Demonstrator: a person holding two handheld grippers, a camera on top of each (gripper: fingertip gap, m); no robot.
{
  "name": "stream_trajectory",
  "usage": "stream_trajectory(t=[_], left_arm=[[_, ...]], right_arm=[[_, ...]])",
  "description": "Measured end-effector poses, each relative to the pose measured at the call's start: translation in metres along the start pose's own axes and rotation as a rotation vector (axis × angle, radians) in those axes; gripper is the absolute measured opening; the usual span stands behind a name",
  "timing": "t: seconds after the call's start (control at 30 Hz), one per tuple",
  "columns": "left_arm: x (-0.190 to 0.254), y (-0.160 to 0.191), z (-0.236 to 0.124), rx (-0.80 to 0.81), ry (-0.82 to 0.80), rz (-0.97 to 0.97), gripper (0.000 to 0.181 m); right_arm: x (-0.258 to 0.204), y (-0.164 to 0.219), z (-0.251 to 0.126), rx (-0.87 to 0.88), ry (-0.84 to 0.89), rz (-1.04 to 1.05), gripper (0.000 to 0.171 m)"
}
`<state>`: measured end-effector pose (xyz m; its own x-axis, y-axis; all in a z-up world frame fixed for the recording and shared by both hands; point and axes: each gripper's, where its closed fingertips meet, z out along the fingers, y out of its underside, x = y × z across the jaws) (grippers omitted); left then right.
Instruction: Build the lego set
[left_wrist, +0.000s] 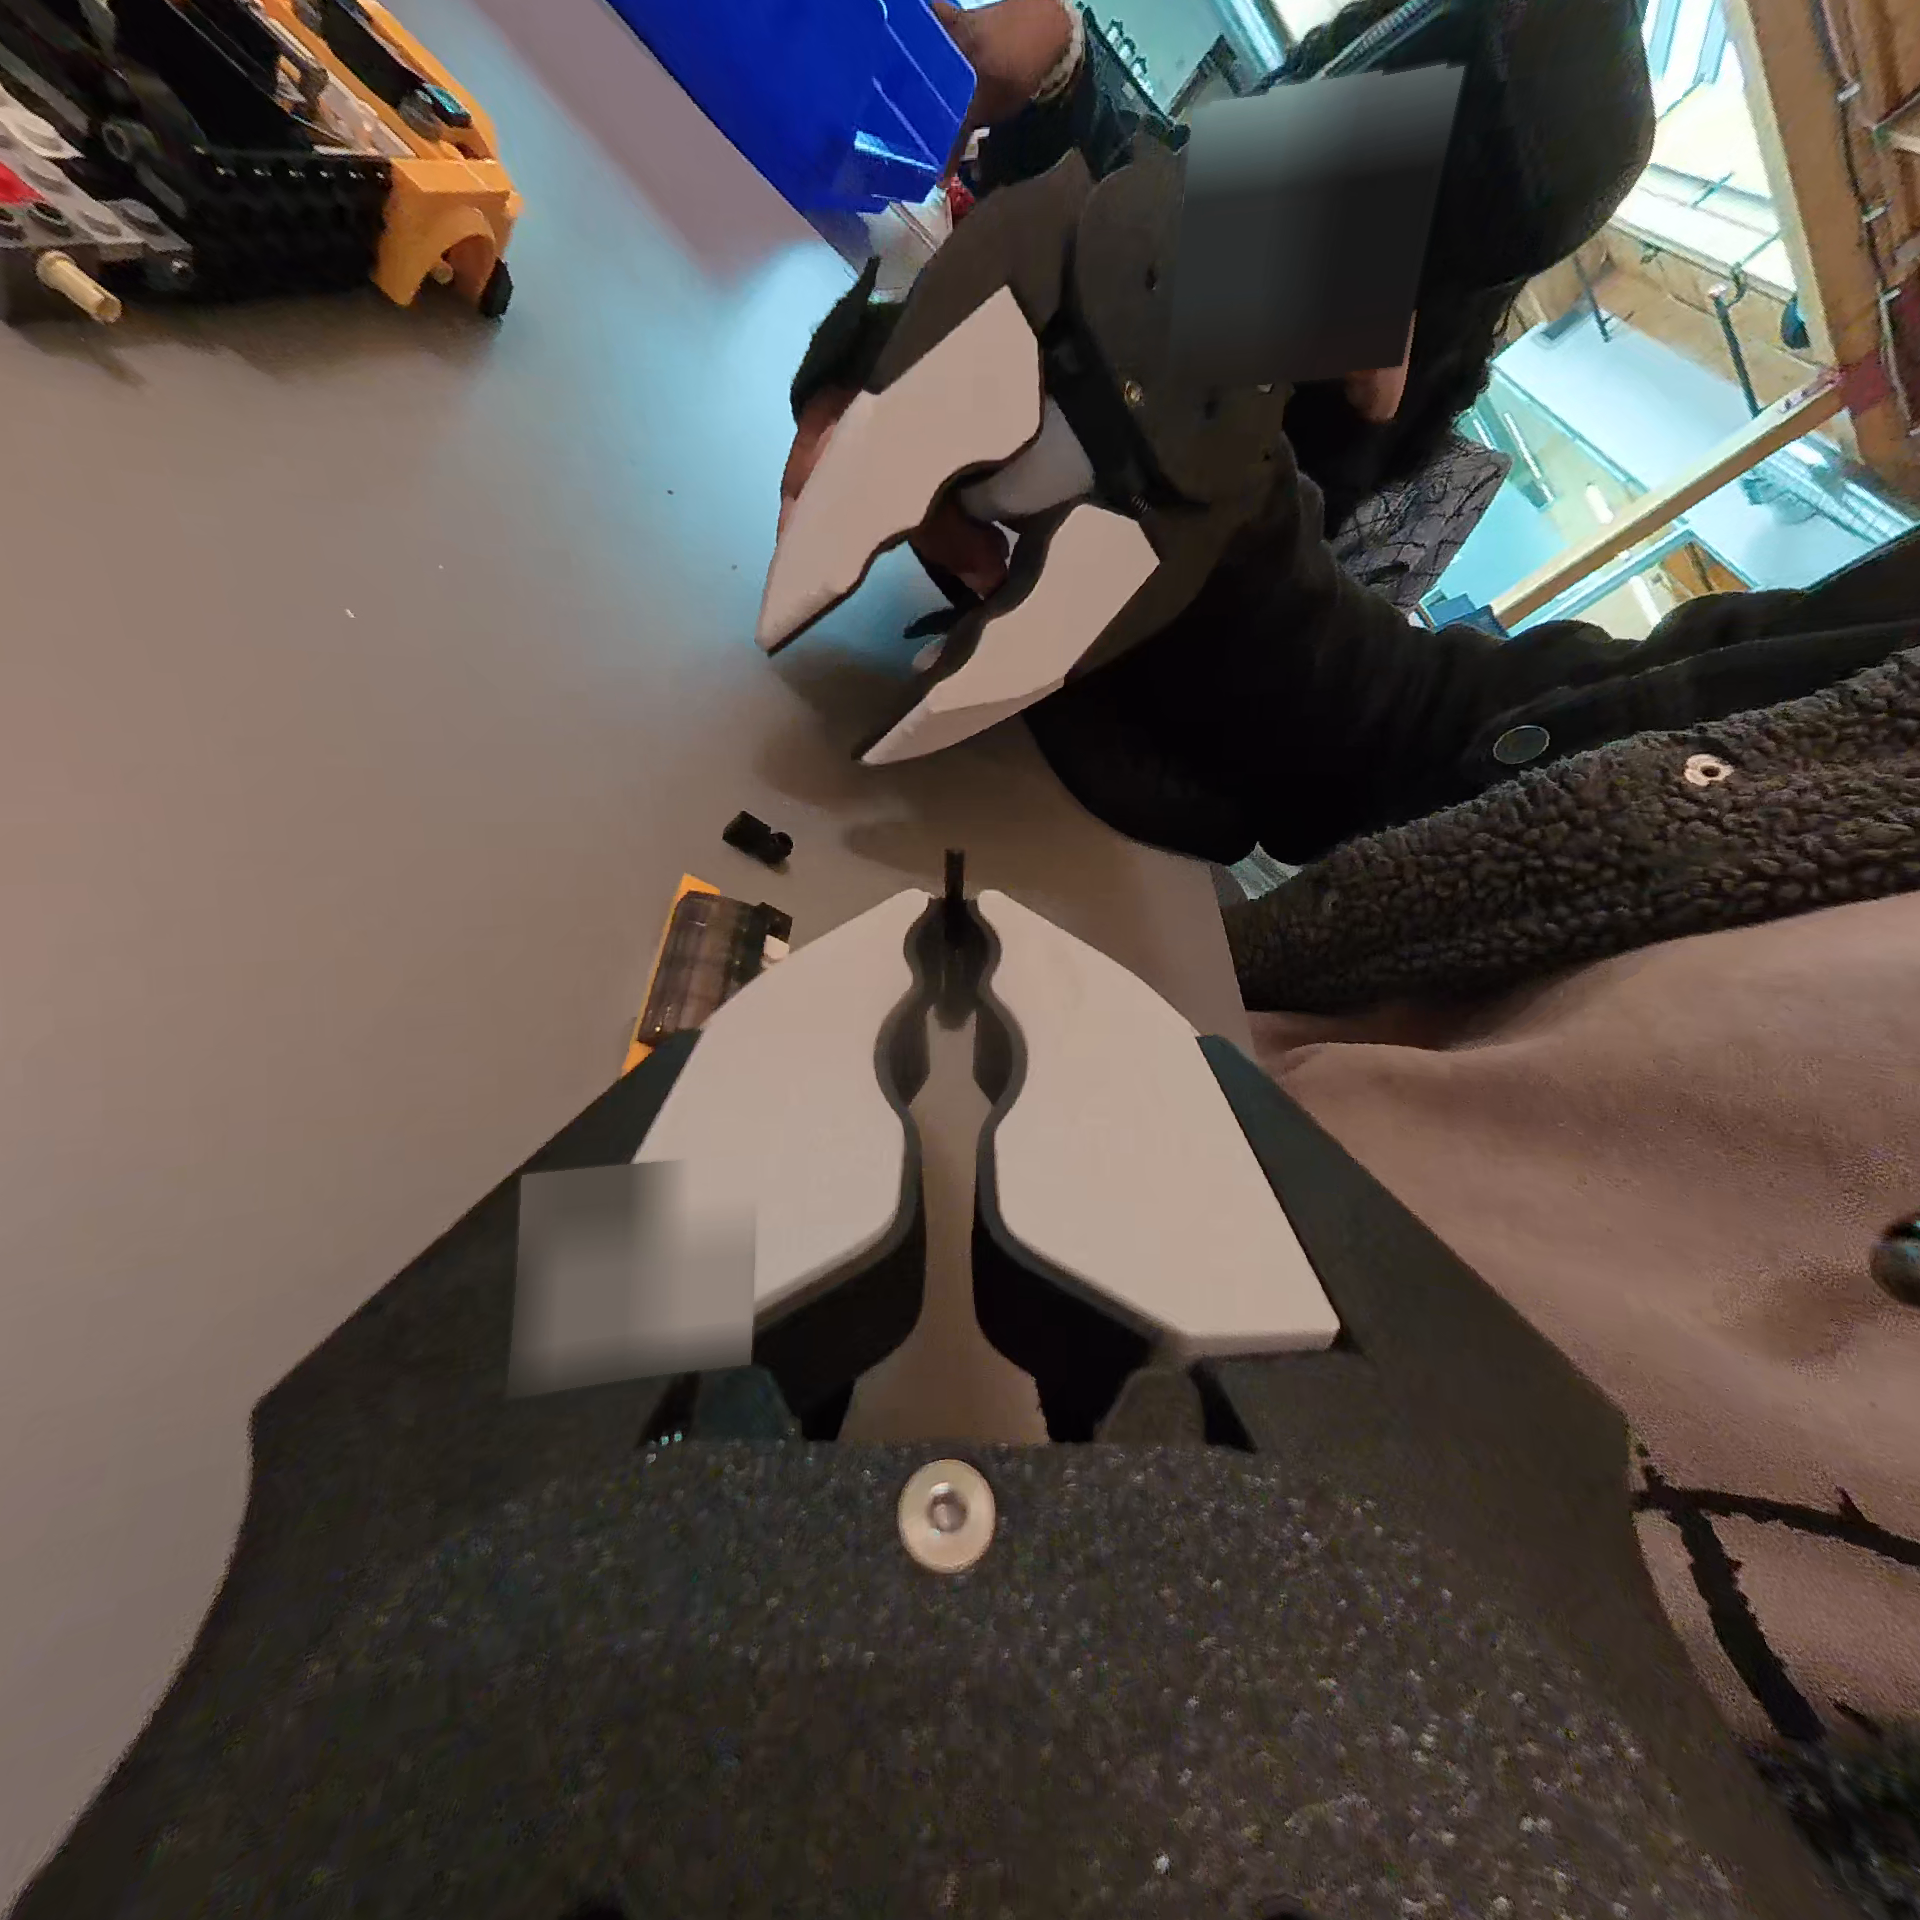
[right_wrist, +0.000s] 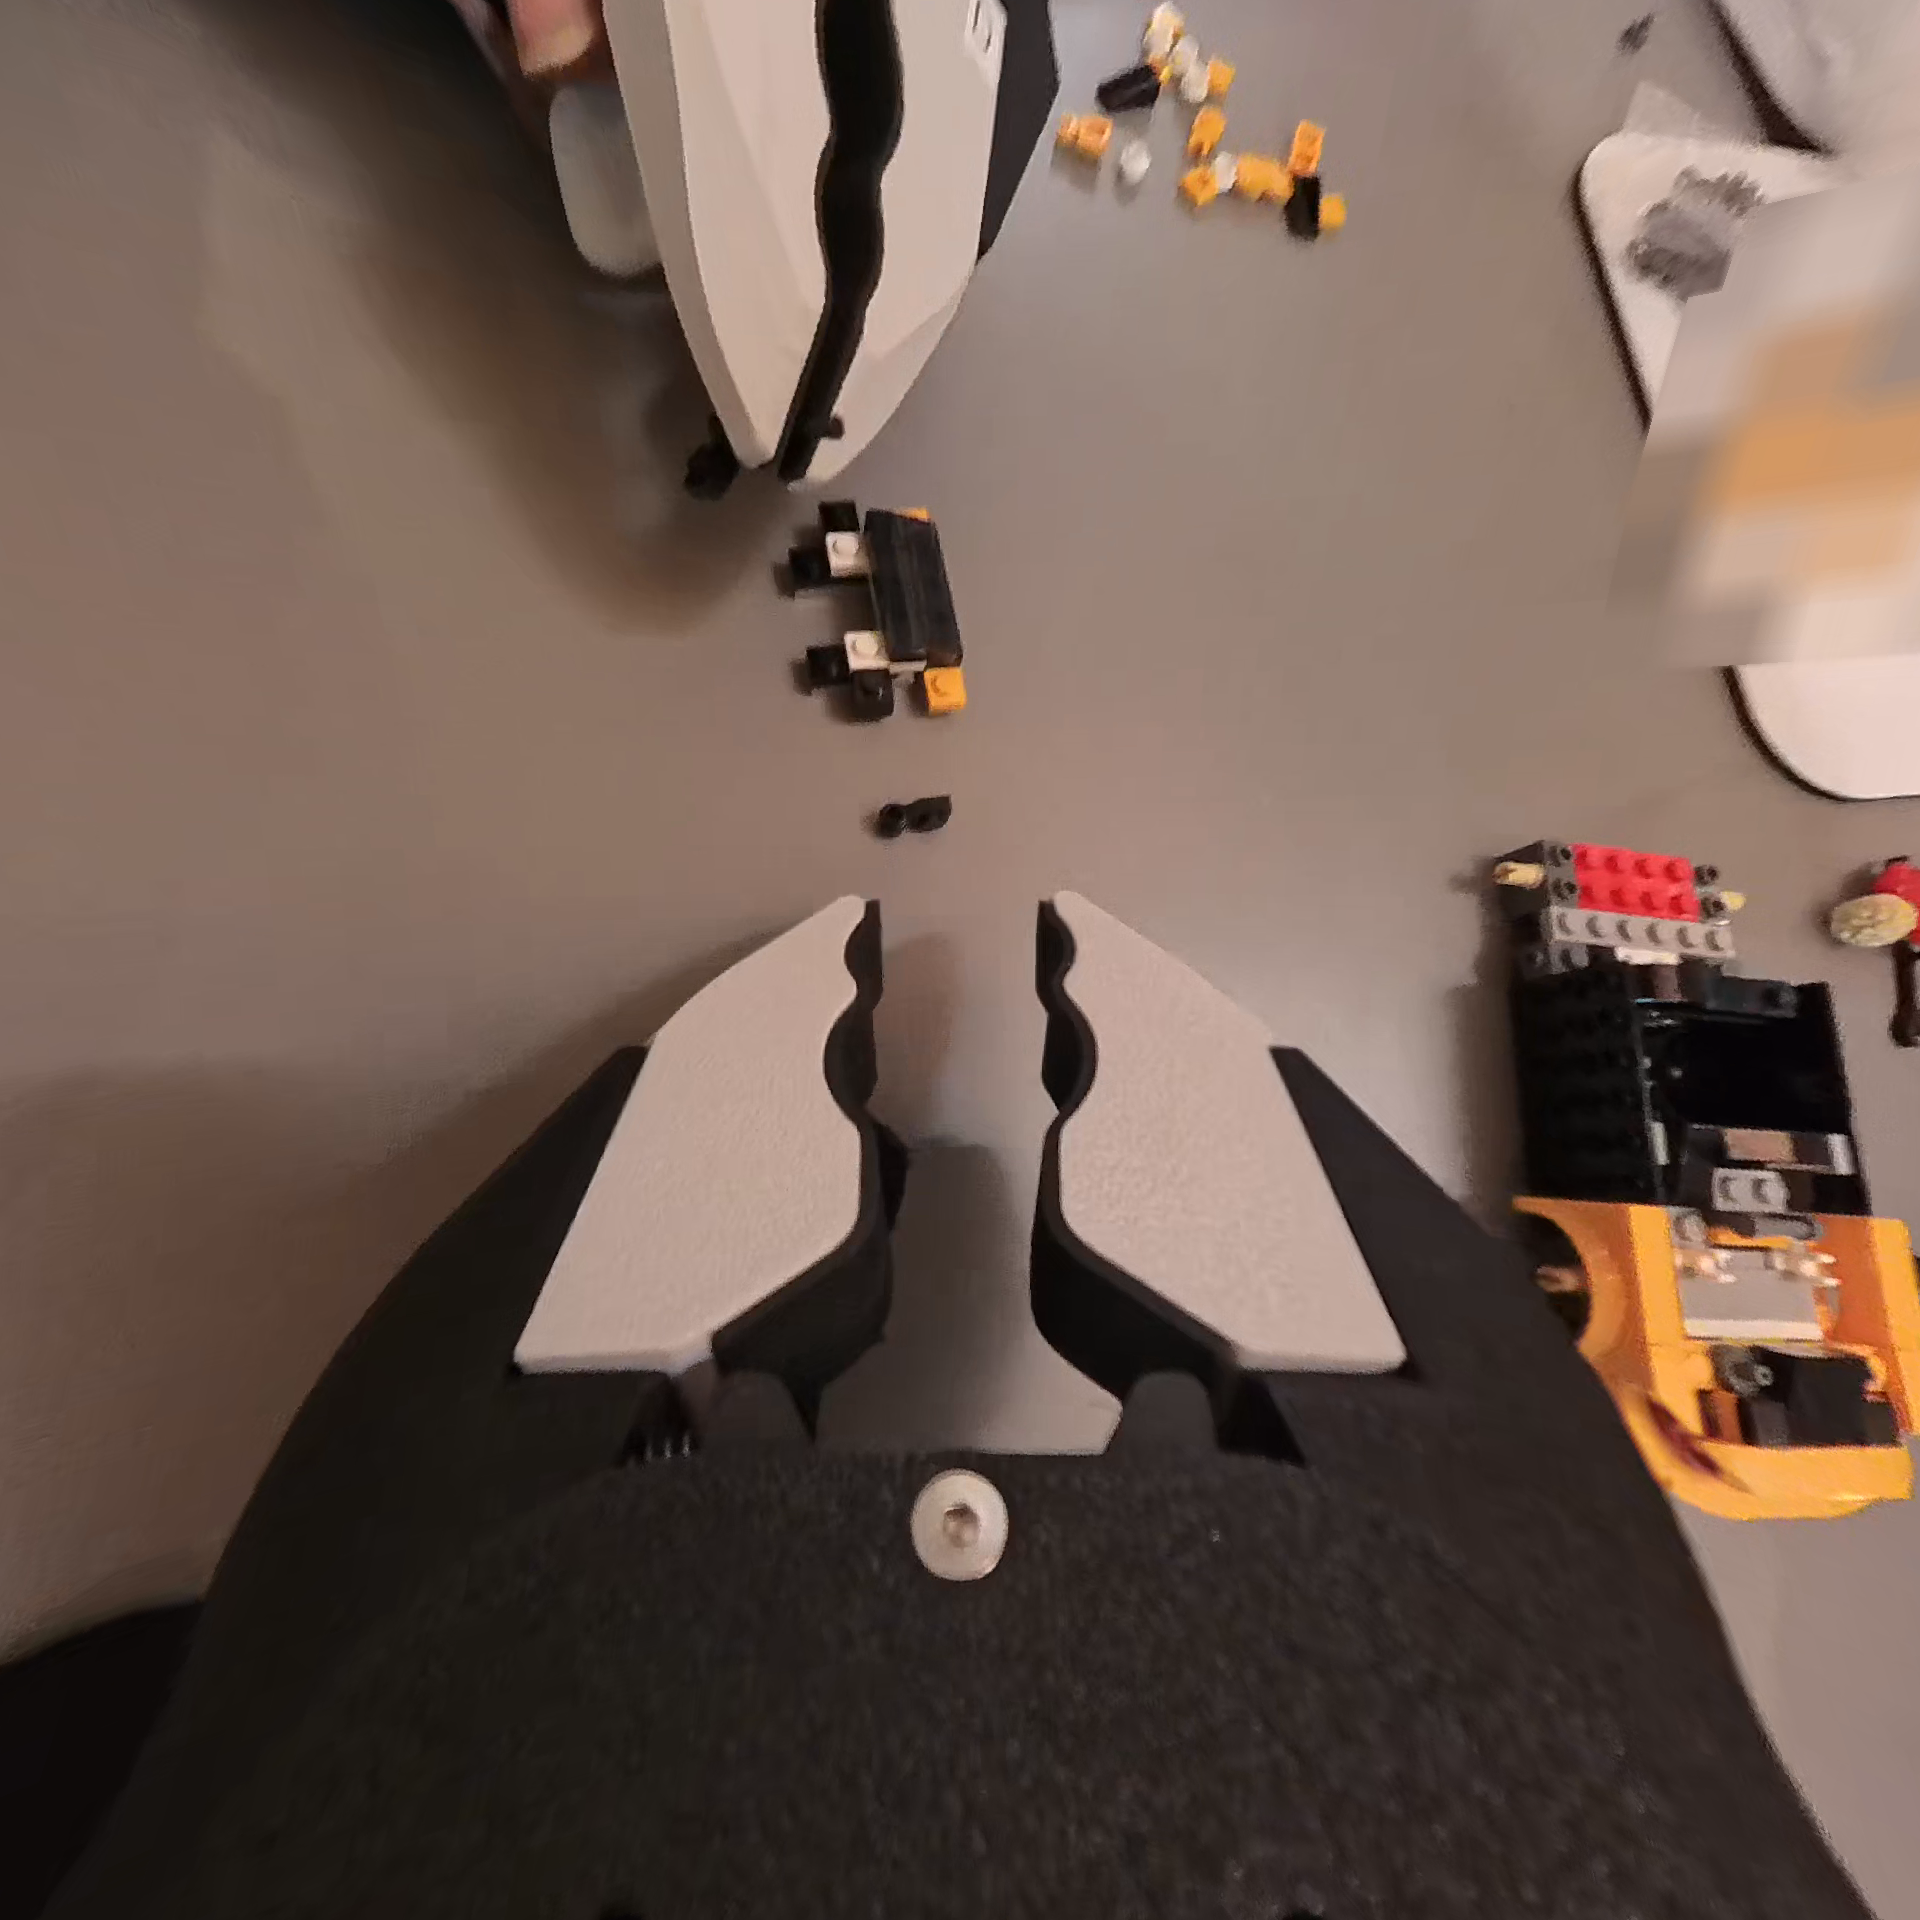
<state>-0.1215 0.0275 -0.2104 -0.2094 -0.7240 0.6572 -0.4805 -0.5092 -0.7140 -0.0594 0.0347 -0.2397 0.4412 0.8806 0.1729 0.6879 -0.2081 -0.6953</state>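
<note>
My left gripper (left_wrist: 951, 899) is shut on a small black lego piece (left_wrist: 953, 883) that pokes out past its tips, just above the grey table. It shows in the right wrist view (right_wrist: 795, 462) at the top, with the black piece (right_wrist: 710, 473) at its tips. My right gripper (right_wrist: 956, 909) is open and empty, and hangs above the table in the left wrist view (left_wrist: 821, 696). A small black connector (right_wrist: 914, 816) lies just ahead of it. Beyond that lies a black, white and yellow sub-assembly (right_wrist: 894, 608), between the two grippers.
The partly built yellow and black car (right_wrist: 1704, 1195) stands at the right, also in the left wrist view (left_wrist: 260, 156). Several loose yellow, white and black bricks (right_wrist: 1205, 135) lie at the far side. White trays (right_wrist: 1621, 260) and a blue bin (left_wrist: 821, 94) stand at the edges. A person's dark sleeve (left_wrist: 1558, 831) lies nearby. Some 8 cm of space lies between my two pairs of fingers.
</note>
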Motion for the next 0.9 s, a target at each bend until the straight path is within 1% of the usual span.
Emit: stream_trajectory(t=[0.07,0.17,0.3,0.5,0.6,0.7,0.8,0.9], left_arm=[[-0.001,0.001,0.001,-0.004,-0.007,0.004,0.002],[-0.002,0.001,0.001,-0.007,-0.022,0.008,0.002],[-0.002,0.003,0.003,-0.021,-0.036,0.023,0.002],[-0.001,0.003,0.003,-0.022,-0.020,0.017,0.002],[-0.001,0.003,0.002,-0.024,-0.018,0.018,0.002],[-0.001,0.004,0.003,-0.027,-0.024,0.019,0.002],[-0.002,0.004,0.003,-0.028,-0.028,0.021,0.002],[-0.002,0.004,0.003,-0.032,-0.031,0.023,0.002]], right_arm=[[-0.003,0.004,-0.003,-0.018,-0.029,0.012,0.033],[-0.005,0.009,-0.013,-0.020,-0.062,0.026,0.035],[-0.009,0.014,-0.021,-0.001,-0.102,0.024,0.027],[-0.014,0.017,-0.015,-0.027,-0.124,0.004,0.021],[-0.010,0.006,-0.005,-0.005,-0.099,0.025,0.022],[-0.005,-0.003,0.015,-0.024,-0.050,0.039,0.026],[-0.007,-0.003,0.030,-0.061,-0.073,0.043,0.028],[-0.010,-0.005,0.033,-0.056,-0.117,0.057,0.015]])
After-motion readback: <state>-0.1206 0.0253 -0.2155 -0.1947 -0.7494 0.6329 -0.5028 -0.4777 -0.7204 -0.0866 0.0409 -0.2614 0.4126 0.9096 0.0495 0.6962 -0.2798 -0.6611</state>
